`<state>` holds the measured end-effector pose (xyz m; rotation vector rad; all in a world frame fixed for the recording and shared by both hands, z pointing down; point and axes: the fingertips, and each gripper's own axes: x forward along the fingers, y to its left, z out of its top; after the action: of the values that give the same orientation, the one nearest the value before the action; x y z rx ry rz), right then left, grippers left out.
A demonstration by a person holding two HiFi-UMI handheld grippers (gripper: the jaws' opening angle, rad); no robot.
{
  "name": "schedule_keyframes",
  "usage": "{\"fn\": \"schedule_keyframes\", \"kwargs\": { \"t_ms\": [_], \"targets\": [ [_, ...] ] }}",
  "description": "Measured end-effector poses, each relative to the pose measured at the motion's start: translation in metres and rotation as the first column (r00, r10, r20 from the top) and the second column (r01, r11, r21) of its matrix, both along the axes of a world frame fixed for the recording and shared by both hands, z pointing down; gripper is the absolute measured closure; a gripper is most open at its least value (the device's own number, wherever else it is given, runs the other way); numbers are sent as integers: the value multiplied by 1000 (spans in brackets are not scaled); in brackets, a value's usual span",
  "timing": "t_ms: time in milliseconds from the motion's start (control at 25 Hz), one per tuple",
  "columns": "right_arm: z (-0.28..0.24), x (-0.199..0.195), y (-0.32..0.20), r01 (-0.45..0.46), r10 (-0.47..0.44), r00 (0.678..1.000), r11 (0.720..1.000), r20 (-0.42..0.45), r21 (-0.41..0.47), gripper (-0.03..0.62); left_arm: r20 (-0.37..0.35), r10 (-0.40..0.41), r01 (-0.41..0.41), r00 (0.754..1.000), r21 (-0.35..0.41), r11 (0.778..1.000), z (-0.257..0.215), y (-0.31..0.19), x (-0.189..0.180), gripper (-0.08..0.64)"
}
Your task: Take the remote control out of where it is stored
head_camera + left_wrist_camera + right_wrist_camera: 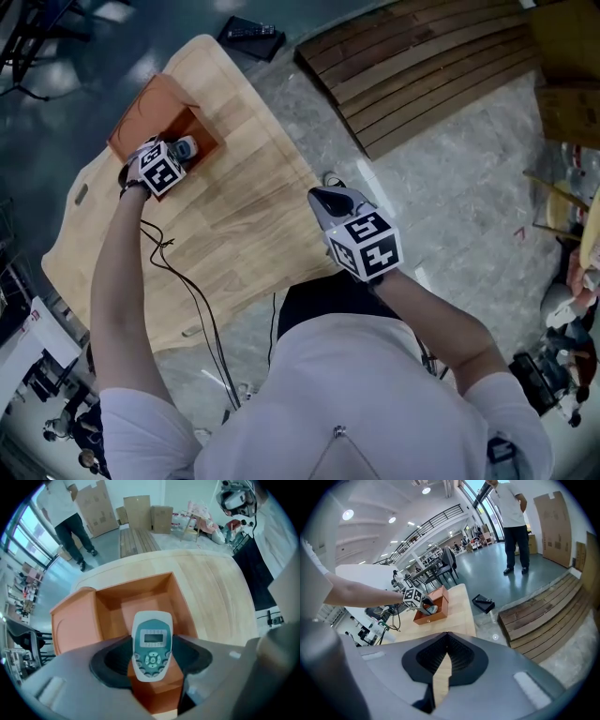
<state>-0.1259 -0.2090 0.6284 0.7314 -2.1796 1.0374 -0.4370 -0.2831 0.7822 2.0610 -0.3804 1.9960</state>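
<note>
Over the orange box (112, 606), the left gripper (178, 152) squeezes the remote control (151, 644). It probably needs to lift it out next. The right gripper (444, 660) is pressed closed and empty.

Left gripper (180, 150): arm stretched forward, jaws clamped on the remote control (151, 641). Right gripper (330, 201): held near the torso, elbow bent, jaws together, empty.

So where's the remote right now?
In the left gripper view, the remote is gripped between the jaws of the left tool, right over the open orange box on the wooden table.
</note>
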Motion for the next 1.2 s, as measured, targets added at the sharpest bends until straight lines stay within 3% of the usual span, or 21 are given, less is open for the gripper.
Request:
{"fn": "schedule_keyframes", "kwargs": {
  "t_ms": [160,320,440,560,640,880,1080,1200],
  "targets": [
    [-11,-7,-2,29,-30,1000,999,7,22,565,-84,-144,149,986,61,987,-27,-2,2,287],
    [-31,-20,-6,83,-84,996,994,13,66,565,-191,-282,305,940,99,947,-62,7,6,287],
    [-48,-30,-6,121,-123,992,988,19,94,565,-279,-382,428,881,126,895,-100,16,8,288],
    [-69,-45,-10,157,-163,986,978,32,138,565,-391,-462,554,796,164,816,-146,27,8,288],
    [-89,-57,-15,183,-195,979,966,50,181,565,-460,-498,632,736,199,749,-181,40,7,287],
    [-156,-107,-28,259,-304,946,917,109,302,565,-641,-550,827,535,265,495,-285,90,2,288],
    [-208,-153,-29,320,-402,904,863,148,390,565,-798,-487,932,356,266,245,-364,136,2,288],
    [-232,-181,-19,352,-458,873,831,168,431,565,-858,-432,961,277,256,107,-401,163,-1,288]
  ]
}}
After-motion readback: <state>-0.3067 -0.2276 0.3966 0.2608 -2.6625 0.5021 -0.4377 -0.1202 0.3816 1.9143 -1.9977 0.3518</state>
